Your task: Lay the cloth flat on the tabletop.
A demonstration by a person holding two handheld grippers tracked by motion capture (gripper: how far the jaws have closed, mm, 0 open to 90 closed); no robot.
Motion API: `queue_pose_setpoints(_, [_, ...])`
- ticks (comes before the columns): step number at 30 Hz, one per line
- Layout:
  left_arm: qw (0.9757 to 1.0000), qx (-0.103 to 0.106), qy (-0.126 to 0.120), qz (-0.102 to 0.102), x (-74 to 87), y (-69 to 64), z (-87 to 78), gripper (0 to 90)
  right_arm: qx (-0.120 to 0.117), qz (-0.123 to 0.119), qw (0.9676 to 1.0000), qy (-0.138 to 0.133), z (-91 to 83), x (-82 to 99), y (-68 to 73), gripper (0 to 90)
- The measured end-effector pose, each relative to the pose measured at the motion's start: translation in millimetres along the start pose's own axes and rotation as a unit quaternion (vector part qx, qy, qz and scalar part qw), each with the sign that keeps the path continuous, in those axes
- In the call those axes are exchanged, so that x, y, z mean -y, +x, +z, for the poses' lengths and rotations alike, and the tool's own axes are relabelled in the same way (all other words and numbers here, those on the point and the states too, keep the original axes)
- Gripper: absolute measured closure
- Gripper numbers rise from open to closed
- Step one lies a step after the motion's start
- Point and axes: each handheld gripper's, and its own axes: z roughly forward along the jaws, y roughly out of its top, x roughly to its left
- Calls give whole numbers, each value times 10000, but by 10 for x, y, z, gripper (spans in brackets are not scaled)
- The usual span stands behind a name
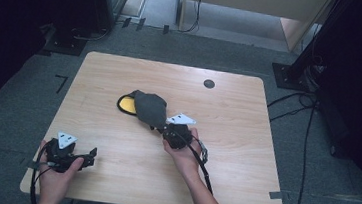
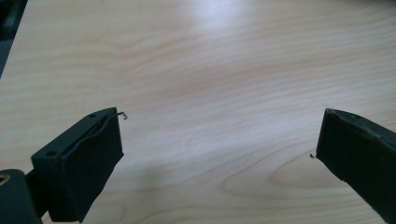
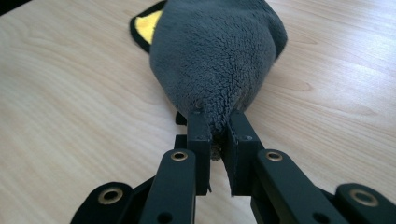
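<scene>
The right hand-held gripper (image 3: 219, 130) is pinching the near corner of the grey cloth (image 3: 215, 56) lying mid-counter (image 1: 114, 146); lifting slowly should keep that small bite from slipping. The left hand-held gripper (image 2: 219, 140) is hovering spread over bare wood.

A grey fleece cloth (image 1: 149, 108) (yellow inside, black-edged) lies bunched mid-table, its near end pinched and lifted.
</scene>
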Motion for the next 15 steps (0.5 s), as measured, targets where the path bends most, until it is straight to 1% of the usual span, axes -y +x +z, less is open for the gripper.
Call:
queue_pose_setpoints(2, [9998, 135, -83, 94, -83, -81, -11, 1, -44, -24, 10000, -32, -57, 27, 37, 826])
queue_pose_setpoints(3, [9997, 188, -120, 126, -123, -124, -4, 1, -112, -9, 9999, -51, -89, 42, 52, 826])
queue_pose_setpoints(4, [9997, 188, -120, 126, -123, -124, -4, 1, -112, -9, 9999, -51, -89, 42, 52, 826])
queue_pose_setpoints(5, [9995, 237, -156, 168, -176, -177, 10, 1, -169, 6, 9998, -63, -127, 57, 69, 826])
queue_pose_setpoints(7, [9990, 351, -184, 204, -260, -264, 38, 1, -245, -58, 9996, -115, -214, 91, 109, 826])
queue_pose_setpoints(8, [9986, 417, -227, 248, -333, -350, 64, 1, -326, -80, 9994, -129, -299, 125, 141, 825])
queue_pose_setpoints(11, [9972, 637, -241, 309, -464, -491, 118, 1, -380, -124, 9991, -150, -409, 183, 168, 824])
queue_pose_setpoints(12, [9972, 637, -241, 309, -464, -491, 118, 1, -397, -160, 9990, -150, -447, 208, 171, 824])
queue_pose_setpoints(13, [9958, 798, -232, 377, -558, -605, 173, 1, -368, -185, 9991, -132, -488, 236, 178, 823])
queue_pose_setpoints(14, [9955, 808, -237, 432, -586, -643, 192, 1, -323, -223, 9992, -125, -538, 272, 173, 823])
queue_pose_setpoints(15, [9955, 808, -237, 432, -586, -643, 192, 1, -323, -223, 9992, -125, -538, 272, 173, 823])
